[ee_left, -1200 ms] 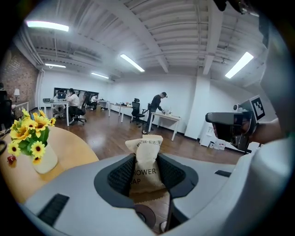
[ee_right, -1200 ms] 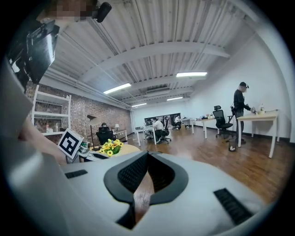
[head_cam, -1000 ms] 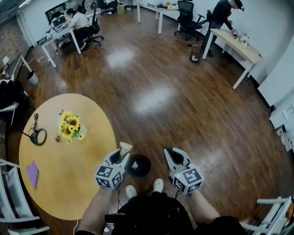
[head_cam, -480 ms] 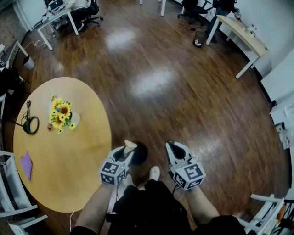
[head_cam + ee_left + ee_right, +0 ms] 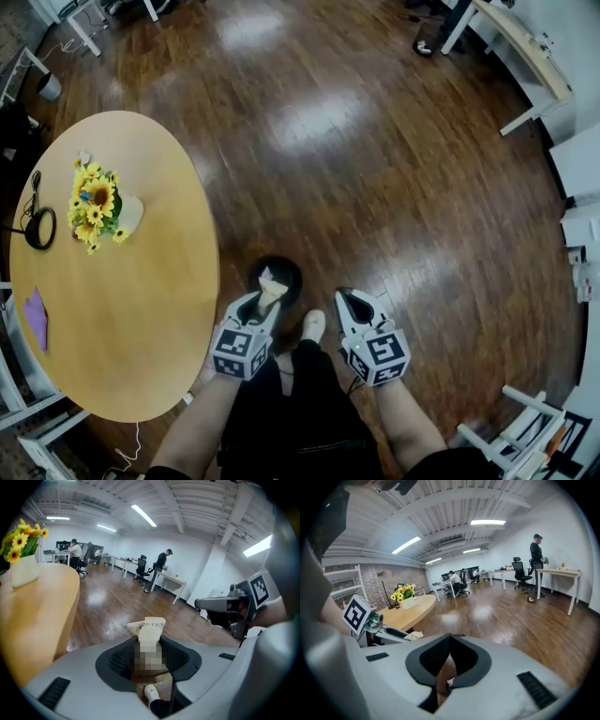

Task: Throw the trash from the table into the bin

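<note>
Over a dark wooden floor, a person's left tool is clamped on a crumpled pale wrapper, its pads pressing the packet's lower half while the printed top sticks out past the tips. The right tool hangs alongside with its jaws closed together and nothing between them.

From the head view the wrapper sits above the near rim of the small black bin, which stands on the floor just off the round tabletop's right edge. It is not clearly over the bin's middle.

That leaves the drop as the likely next step, and the margin looks thin. If the wrapper is let go from this spot, it could catch the rim and tumble onto the floor beside the person's shoe. The packet looks light and creased, so it may also cling to a ribbed pad as the jaws part, or drift sideways as it falls. Moving it farther over the opening first would lower both risks.

On the tabletop, sunflowers stand toward the far left. A purple scrap lies at the left edge, and it cannot be told whether that is more trash.
</note>
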The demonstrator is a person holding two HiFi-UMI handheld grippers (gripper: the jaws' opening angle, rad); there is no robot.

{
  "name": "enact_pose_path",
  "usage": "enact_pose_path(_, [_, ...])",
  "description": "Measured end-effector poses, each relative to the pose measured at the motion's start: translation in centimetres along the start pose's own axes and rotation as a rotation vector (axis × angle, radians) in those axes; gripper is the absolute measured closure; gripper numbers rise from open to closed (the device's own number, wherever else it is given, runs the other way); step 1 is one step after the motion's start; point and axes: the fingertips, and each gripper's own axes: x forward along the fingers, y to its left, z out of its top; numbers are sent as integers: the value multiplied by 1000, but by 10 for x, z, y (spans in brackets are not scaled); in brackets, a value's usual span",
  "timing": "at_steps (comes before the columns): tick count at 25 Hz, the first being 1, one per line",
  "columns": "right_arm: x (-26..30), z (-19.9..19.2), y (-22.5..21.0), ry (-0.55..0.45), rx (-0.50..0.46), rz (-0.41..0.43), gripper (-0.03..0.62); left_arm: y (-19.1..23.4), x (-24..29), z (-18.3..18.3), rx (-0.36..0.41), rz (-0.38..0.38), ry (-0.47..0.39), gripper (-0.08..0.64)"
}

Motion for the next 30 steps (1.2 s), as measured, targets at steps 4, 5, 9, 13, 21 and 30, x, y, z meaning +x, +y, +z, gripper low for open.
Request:
enact_pose_path(4, [18,-31,-3,65,13,20,588,10,21,-40,-62,37,63,418])
enact_pose_path(5, [20,-35,-3,72,14,28,588,14,26,-50,-77,45,74,419])
enact_pose_path(9, [27,-46,-2,97,14,64,588,34,48,-83,-146,86,106,417])
enact_pose_path(13, [36,-62,-4,133,12,96,588,49,65,-100,-203,122,111,416])
enact_pose_path(21, [47,-86,4,205,7,157,588,65,87,-114,-239,148,131,290])
enact_pose_path(30, [60,-67,4,187,1,159,588,59,73,-96,-229,140,104,285])
